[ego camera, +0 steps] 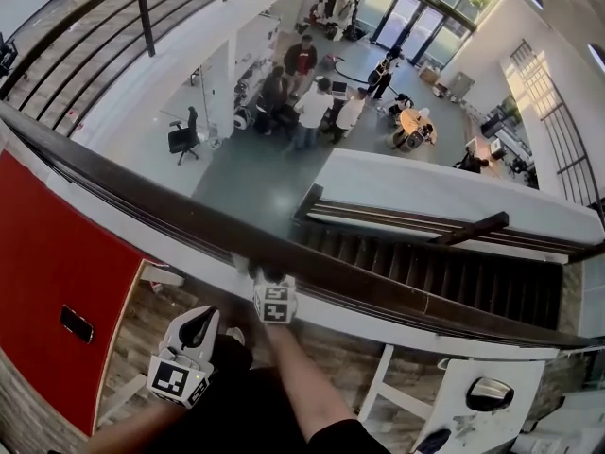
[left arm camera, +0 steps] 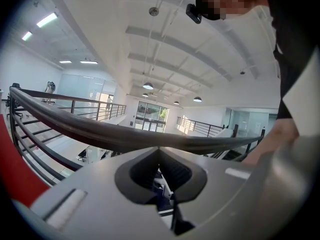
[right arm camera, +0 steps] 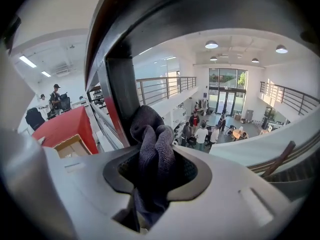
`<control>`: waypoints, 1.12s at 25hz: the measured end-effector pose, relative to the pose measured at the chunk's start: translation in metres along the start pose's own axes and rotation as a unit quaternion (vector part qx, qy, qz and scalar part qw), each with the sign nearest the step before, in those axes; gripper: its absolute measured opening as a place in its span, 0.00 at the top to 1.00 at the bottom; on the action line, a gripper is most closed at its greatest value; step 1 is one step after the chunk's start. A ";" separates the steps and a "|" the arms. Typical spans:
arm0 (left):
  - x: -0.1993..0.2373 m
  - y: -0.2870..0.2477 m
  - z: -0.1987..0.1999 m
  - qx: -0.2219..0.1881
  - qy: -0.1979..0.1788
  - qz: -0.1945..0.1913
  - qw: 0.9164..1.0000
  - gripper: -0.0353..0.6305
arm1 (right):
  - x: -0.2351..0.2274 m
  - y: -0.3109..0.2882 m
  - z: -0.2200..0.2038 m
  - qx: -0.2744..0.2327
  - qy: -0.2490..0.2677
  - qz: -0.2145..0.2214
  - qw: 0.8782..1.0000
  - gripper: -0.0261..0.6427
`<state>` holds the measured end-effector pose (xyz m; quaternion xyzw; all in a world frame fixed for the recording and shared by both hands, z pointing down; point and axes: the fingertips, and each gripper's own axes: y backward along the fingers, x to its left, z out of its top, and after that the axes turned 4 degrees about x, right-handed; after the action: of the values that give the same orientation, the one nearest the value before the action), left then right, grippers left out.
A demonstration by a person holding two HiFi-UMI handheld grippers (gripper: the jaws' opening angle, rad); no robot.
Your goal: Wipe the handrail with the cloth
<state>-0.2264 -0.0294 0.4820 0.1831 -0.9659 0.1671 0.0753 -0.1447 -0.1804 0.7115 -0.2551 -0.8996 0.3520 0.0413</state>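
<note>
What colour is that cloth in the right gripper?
The cloth is dark grey, clearest in the right gripper view.

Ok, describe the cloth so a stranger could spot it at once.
Follow the long dark handrail along the balcony edge to the right gripper at it. The cloth is the bunched dark grey fabric pinched in its jaws; the left gripper holds nothing.

People (ego camera: 307, 93) stand on a grey atrium floor (ego camera: 250, 183); glass entrance doors (ego camera: 406, 17) lie beyond them, and a dark staircase (ego camera: 454, 277) is nearer.
</note>
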 end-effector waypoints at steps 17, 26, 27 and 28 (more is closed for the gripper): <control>-0.021 0.004 -0.001 0.002 0.001 0.015 1.000 0.95 | -0.029 0.009 -0.012 0.022 0.018 0.006 1.000 0.78; -0.025 0.006 -0.001 0.001 0.004 0.022 1.000 0.95 | -0.039 0.013 -0.014 0.031 0.026 0.015 0.999 0.78; -0.026 0.005 -0.001 0.000 0.004 0.023 1.000 0.95 | -0.040 0.014 -0.015 0.034 0.029 0.016 0.999 0.78; -0.027 0.006 0.000 -0.001 0.005 0.024 1.000 0.95 | -0.042 0.014 -0.018 0.039 0.030 0.015 0.999 0.78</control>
<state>-0.2033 -0.0156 0.4748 0.1586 -0.9699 0.1684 0.0763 -0.0975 -0.1812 0.7196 -0.2775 -0.8795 0.3796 0.0733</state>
